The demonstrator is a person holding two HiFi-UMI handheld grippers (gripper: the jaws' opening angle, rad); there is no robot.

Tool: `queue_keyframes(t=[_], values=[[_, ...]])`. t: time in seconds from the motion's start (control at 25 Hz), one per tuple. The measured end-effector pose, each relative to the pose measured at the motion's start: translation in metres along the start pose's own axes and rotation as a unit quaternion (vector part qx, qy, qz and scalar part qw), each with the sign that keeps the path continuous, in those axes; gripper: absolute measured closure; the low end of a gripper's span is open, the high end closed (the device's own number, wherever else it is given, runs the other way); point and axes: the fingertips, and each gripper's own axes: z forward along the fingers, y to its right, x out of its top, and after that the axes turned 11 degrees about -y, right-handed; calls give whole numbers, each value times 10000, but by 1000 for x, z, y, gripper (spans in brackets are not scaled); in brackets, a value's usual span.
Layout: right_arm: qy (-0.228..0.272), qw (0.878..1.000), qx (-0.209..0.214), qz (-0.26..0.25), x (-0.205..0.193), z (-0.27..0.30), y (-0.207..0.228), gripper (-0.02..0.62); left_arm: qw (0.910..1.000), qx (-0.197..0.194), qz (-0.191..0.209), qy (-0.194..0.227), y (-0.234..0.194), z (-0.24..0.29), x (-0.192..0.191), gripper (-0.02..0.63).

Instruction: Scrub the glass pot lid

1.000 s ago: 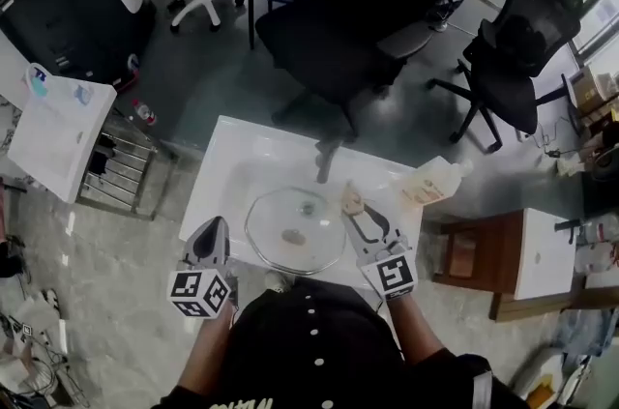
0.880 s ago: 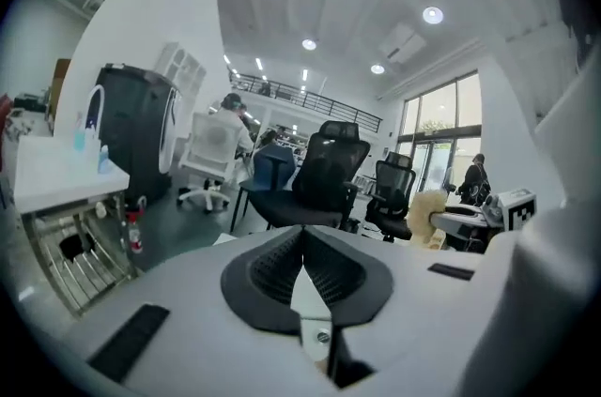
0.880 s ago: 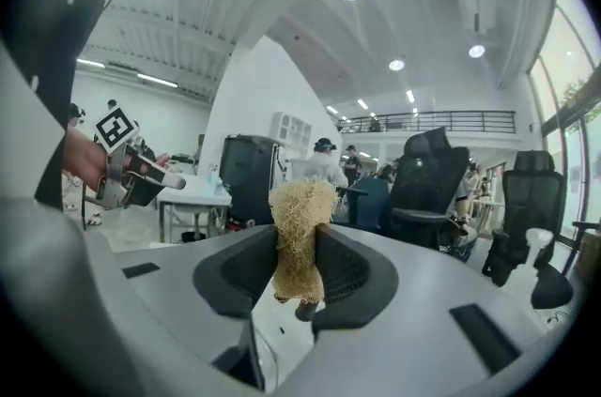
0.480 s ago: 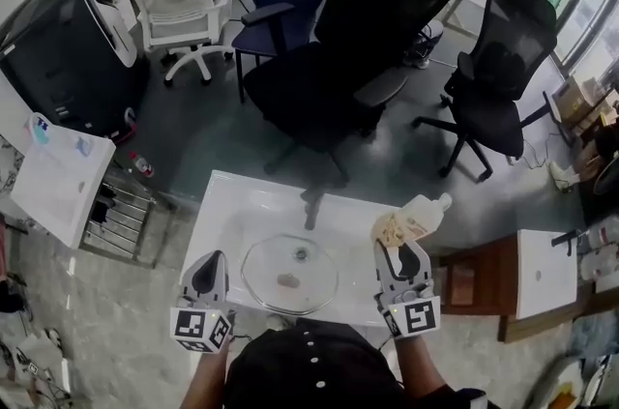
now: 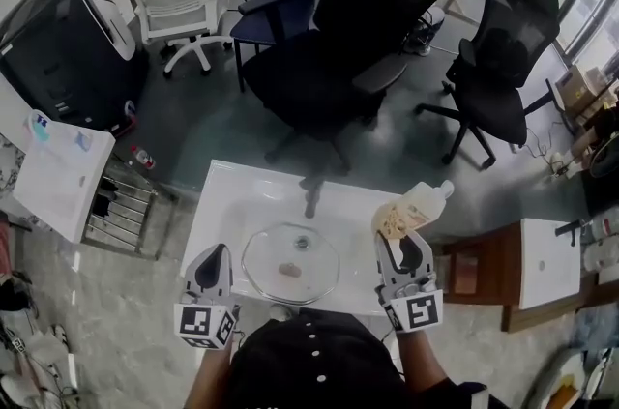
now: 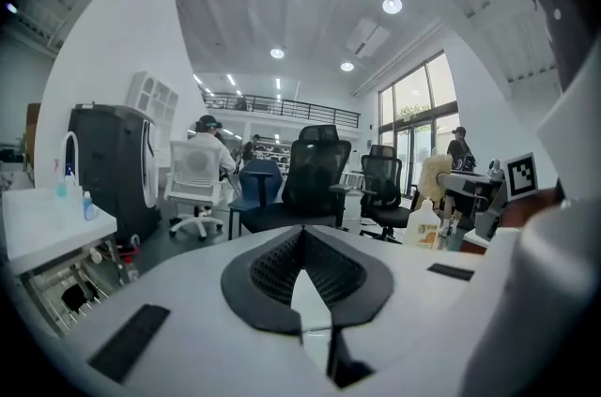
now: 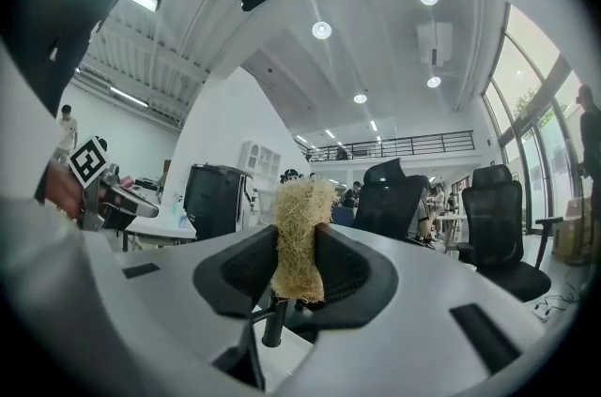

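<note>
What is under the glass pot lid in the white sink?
Through the clear glass pot lid only the white sink floor shows. A small brown patch sits near its middle; whether on or beneath the glass cannot be told.

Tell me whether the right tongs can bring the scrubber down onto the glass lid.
Probably yes: the right tongs, shut on the scrubber, hang just right of the glass lid, with nothing between them.

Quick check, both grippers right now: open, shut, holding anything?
Left gripper: shut, nothing between the jaws.
Right gripper: shut on a straw-coloured fibre scrubber.
</note>
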Motion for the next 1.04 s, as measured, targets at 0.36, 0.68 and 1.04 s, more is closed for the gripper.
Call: queue_keyframes(t=[0.36, 0.68, 1.04], values=[[-85, 9999, 118, -49, -3, 2, -1, 463, 10000, 23, 20, 11, 5, -2, 2, 580], [7, 9998, 213, 31, 4, 8, -5, 463, 10000, -24, -19, 58, 12, 0, 6, 580], [-58, 9995, 272, -153, 7, 12, -5, 463, 9999, -35, -90, 40, 12, 1, 8, 580]])
